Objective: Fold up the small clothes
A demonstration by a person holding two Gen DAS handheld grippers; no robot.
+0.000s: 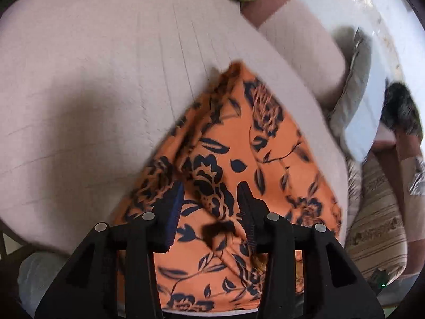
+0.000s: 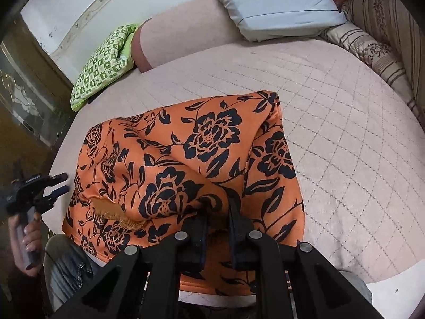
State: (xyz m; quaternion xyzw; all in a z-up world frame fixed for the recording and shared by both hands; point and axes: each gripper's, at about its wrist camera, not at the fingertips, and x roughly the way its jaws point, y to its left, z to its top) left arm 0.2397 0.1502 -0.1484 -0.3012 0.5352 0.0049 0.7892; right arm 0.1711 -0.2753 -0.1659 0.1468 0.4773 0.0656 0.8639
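Note:
An orange garment with a dark floral print [image 2: 207, 138] lies crumpled on the pink quilted bed cover [image 2: 345, 138]. My right gripper [image 2: 217, 212] is shut on a raised fold at the garment's near edge, and the cloth bunches up between its fingers. In the left wrist view the same garment [image 1: 239, 143] spreads below my left gripper [image 1: 212, 188]. Its jaws stand apart over a ridge of cloth without pressing on it. The right wrist view shows the left gripper [image 2: 59, 183] in a hand at the garment's left edge.
A green checked cloth [image 2: 103, 61] lies at the far left of the bed, and a grey pillow [image 2: 273, 5] sits at the back. Striped cushions [image 2: 377, 47] line the right side. A person's jeans-clad leg [image 2: 66, 265] is at the near edge.

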